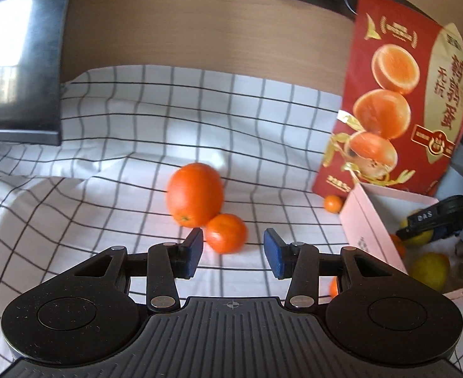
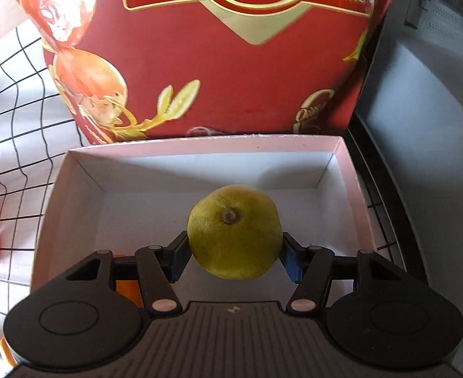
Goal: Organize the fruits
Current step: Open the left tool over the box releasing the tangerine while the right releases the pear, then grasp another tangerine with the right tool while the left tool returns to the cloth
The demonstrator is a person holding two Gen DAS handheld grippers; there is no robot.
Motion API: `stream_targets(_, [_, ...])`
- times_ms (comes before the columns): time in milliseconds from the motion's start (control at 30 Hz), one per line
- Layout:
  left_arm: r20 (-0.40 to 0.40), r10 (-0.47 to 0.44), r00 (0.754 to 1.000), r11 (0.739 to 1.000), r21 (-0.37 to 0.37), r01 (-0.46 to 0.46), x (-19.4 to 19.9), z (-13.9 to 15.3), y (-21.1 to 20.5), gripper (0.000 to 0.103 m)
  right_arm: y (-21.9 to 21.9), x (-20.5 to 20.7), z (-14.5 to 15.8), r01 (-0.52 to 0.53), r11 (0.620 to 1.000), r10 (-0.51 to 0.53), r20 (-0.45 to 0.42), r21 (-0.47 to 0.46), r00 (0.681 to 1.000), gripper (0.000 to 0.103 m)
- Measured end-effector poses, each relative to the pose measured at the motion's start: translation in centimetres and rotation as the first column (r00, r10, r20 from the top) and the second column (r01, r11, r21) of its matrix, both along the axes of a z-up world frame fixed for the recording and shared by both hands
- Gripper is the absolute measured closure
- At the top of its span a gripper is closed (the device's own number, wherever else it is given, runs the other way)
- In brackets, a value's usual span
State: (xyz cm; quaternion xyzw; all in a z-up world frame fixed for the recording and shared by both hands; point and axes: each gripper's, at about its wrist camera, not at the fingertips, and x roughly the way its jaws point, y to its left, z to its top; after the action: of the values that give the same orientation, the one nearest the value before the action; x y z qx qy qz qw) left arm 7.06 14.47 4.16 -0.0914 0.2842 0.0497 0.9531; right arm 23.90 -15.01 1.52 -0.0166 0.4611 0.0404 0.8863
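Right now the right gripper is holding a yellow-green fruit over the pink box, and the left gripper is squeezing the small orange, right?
Not quite. The left gripper is open; the small orange sits on the checked cloth between its fingers, not squeezed, as the left wrist view shows. The rest is right: the right gripper holds the yellow-green fruit over the pink box.

A checked cloth [image 1: 136,132] (white, black lines) lies rumpled before a wooden panel [image 1: 199,25], sunlit.

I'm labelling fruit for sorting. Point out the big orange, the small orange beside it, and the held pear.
big orange [image 1: 195,193], left wrist view, middle
small orange [image 1: 226,233], left wrist view, middle
pear [image 2: 234,236], right wrist view, front skin
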Motion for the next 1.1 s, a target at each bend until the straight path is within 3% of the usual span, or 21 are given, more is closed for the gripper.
stream_targets(167, [0.008, 0.026, 1.000, 1.000, -0.006, -0.026, -0.9, -0.7, 2.0, 0.056, 0.0, -0.4, 0.7, -0.025, 1.000, 0.025, -0.003, -0.003, 1.000, 0.043])
stream_targets(333, [0.014, 0.079, 0.997, 0.996, -0.049, -0.078, -1.9, -1.5, 4.7, 0.056, 1.4, -3.6, 3.4, -0.101, 0.990, 0.111, 0.110, -0.098, 0.988, 0.037])
stream_targets(467, [0.010, 0.036, 0.999, 0.995, -0.096, -0.035, -2.2, -2.1, 5.4, 0.056, 4.0, -7.6, 6.6, -0.177, 0.971, 0.214, 0.257, -0.160, 0.943, 0.031])
stream_targets(567, [0.005, 0.007, 1.000, 0.998, -0.068, -0.007, -3.1, -2.2, 4.9, 0.056, 6.9, -10.5, 8.0, -0.300, 0.942, 0.332, 0.302, -0.150, 0.894, 0.025])
stream_targets(700, [0.014, 0.100, 0.995, 0.993, -0.065, -0.099, -4.9, -1.7, 5.9, 0.056, 10.8, -13.4, 6.7, -0.482, 0.875, 0.478, 0.231, -0.043, 0.847, 0.025])
stream_targets(900, [0.017, 0.216, 0.976, 0.972, -0.094, -0.214, -6.7, -1.0, 9.0, 0.056, 16.9, -17.1, 2.9, -0.673, 0.721, 0.654, 0.159, 0.163, 0.739, 0.025])
stream_targets(1100, [0.024, 0.236, 0.971, 0.966, -0.111, -0.232, -7.8, -1.5, 10.9, 0.056, 22.7, -18.5, 0.4, -0.695, 0.716, 0.682, 0.147, 0.070, 0.717, 0.026])
